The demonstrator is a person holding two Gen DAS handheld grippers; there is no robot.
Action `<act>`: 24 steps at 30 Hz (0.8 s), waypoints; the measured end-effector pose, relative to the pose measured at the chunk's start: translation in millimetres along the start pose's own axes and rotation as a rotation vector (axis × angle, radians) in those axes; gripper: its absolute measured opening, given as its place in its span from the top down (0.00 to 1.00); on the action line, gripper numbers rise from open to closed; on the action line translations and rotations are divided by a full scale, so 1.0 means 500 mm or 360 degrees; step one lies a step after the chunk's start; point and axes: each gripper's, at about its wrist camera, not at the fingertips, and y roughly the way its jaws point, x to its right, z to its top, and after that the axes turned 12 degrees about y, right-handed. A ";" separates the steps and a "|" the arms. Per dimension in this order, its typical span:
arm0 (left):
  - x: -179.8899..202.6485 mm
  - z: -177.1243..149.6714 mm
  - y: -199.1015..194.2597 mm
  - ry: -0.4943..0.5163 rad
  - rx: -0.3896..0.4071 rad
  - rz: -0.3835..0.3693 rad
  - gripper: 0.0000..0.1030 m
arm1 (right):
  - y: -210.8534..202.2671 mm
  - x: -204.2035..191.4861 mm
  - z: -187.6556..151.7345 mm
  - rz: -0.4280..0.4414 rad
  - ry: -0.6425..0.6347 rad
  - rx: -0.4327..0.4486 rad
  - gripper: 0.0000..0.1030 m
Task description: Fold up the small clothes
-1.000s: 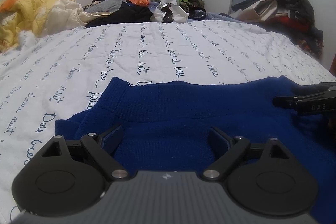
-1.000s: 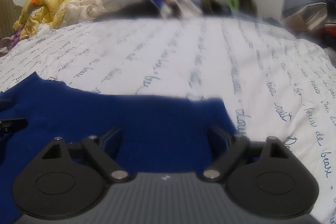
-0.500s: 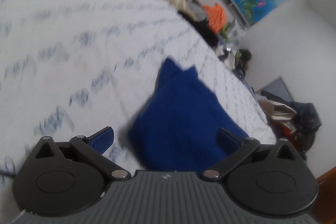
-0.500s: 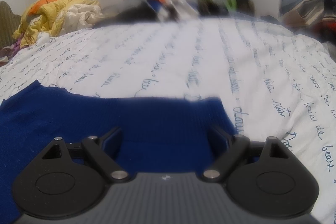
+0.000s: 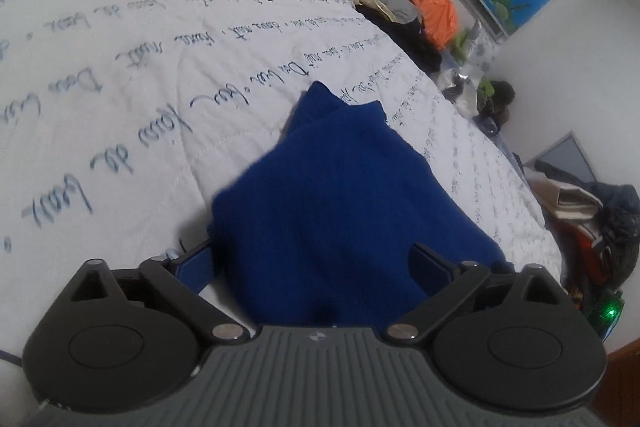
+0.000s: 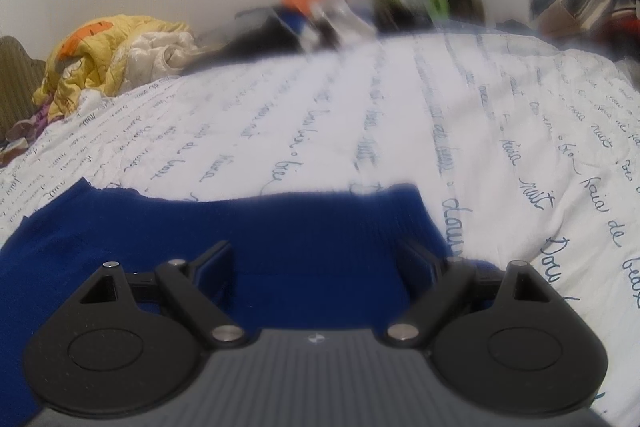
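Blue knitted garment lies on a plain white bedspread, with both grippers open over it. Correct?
Not quite: the bedspread is not plain. The left wrist view shows blue handwritten script across it. The blue knitted garment does lie on it, with the left gripper and right gripper open.

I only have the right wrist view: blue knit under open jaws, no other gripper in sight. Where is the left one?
Observer: The left gripper hangs over one end of the blue garment, jaws closing, with cloth between them but not pinched.
Operator: Both fingers over cloth?
Observer: No. One of its fingers sits over the bedsheet.
Operator: And the far end?
Observer: It shows two pointed corners, apparently layered.
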 end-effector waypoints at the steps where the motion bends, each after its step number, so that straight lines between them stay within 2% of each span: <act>1: 0.003 -0.003 0.001 0.0003 0.0014 0.0010 0.05 | 0.000 0.000 0.000 0.0004 0.0004 0.0000 0.14; 3: 0.007 -0.002 0.005 -0.0002 0.0052 0.0033 0.11 | -0.001 0.001 0.000 0.0010 0.0007 0.0001 0.14; 4: 0.009 -0.001 0.008 0.0010 0.0070 0.0065 0.24 | -0.002 0.001 -0.001 0.0015 0.0010 0.0001 0.14; 5: 0.011 0.004 0.015 0.0019 0.0072 0.0101 0.46 | -0.002 0.002 0.000 0.0019 0.0013 0.0001 0.14; 6: 0.010 0.008 0.021 0.0008 0.0062 0.0127 0.56 | -0.003 0.002 -0.001 0.0023 0.0017 0.0001 0.13; 7: 0.006 0.012 0.028 -0.0007 0.0032 0.0145 0.80 | -0.003 0.003 -0.001 0.0028 0.0020 0.0002 0.13; 8: 0.002 0.015 0.035 -0.0017 0.0001 0.0159 0.87 | -0.004 0.004 0.000 0.0033 0.0025 0.0001 0.13; 11: 0.018 0.027 0.036 0.0016 -0.0015 0.0189 0.90 | -0.007 0.011 0.002 0.0063 0.0064 -0.0001 0.13; 13: 0.075 0.037 0.030 0.0185 0.0039 0.0169 0.90 | -0.017 0.030 0.012 0.0158 0.0165 -0.0014 0.13; 14: 0.116 0.042 0.025 0.0314 0.0077 0.0116 0.90 | -0.027 0.049 0.024 0.0247 0.0270 -0.0041 0.12; 17: 0.283 0.021 0.001 0.0814 0.0241 -0.0156 0.91 | -0.070 0.128 0.065 0.0635 0.0718 -0.0178 0.11; 18: 0.336 0.000 -0.004 0.0981 0.0264 -0.0273 0.91 | -0.074 0.150 0.074 0.0789 0.0824 -0.0279 0.09; 20: 0.427 -0.063 0.000 0.1302 0.0245 -0.0521 0.91 | -0.065 0.181 0.078 0.0988 0.0961 -0.0512 0.05; 22: 0.484 -0.137 0.025 0.1555 0.0132 -0.0704 0.90 | -0.052 0.204 0.066 0.1048 0.1027 -0.0652 0.05; 24: 0.508 -0.193 0.053 0.1672 0.0050 -0.0747 0.90 | -0.046 0.219 0.053 0.0984 0.1022 -0.0694 0.05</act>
